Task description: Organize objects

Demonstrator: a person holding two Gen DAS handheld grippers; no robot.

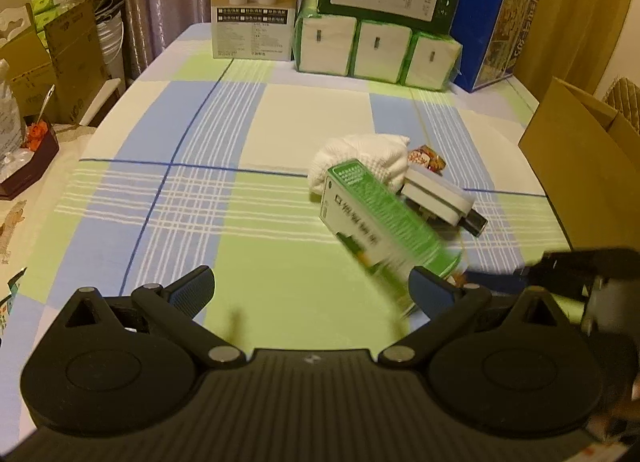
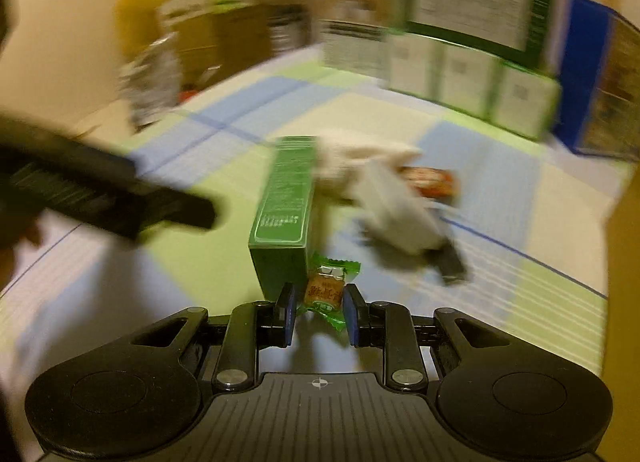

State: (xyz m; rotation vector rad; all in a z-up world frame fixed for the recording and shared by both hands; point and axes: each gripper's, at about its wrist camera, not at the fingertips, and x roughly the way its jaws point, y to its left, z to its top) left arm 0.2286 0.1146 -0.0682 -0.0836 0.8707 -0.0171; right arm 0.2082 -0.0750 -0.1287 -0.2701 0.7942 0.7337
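Looking from the left wrist, the left gripper (image 1: 310, 288) is wide open and holds nothing above the checked tablecloth (image 1: 248, 126); the green box (image 1: 384, 218) lies ahead, beside a white cloth (image 1: 360, 154). In the right wrist view, the right gripper (image 2: 319, 312) has its fingers closed against a green-wrapped candy (image 2: 326, 292), just beside the box.
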